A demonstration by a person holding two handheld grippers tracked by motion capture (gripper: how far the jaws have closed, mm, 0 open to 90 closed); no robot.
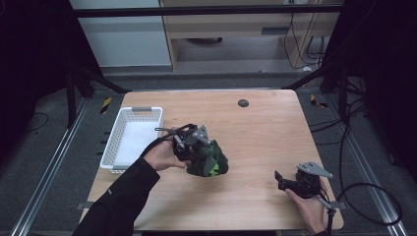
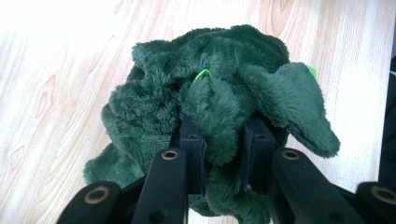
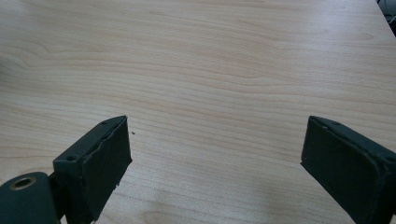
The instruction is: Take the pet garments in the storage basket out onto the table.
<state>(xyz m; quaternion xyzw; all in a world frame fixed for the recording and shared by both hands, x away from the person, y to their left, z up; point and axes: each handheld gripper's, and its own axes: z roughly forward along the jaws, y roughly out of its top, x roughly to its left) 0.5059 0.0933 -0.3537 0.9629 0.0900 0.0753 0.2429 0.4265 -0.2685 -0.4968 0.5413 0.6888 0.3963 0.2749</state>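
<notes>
A dark green plush toy (image 1: 208,160) with small bright green marks lies bunched near the middle of the wooden table (image 1: 255,128). My left gripper (image 1: 193,147) is shut on it. In the left gripper view a fold of the plush toy (image 2: 219,116) is squeezed between the two black jaws, and my left gripper (image 2: 223,140) holds it low over the wood. My right gripper (image 1: 285,183) rests at the table's front right, held by a hand. In the right gripper view my right gripper (image 3: 217,149) is open, with bare wood between its pads (image 3: 109,154).
A white perforated basket (image 1: 132,137) stands at the table's left edge, with nothing visible inside. A small dark round disc (image 1: 243,103) sits near the far edge. Cables (image 1: 364,196) trail over the floor to the right of the table.
</notes>
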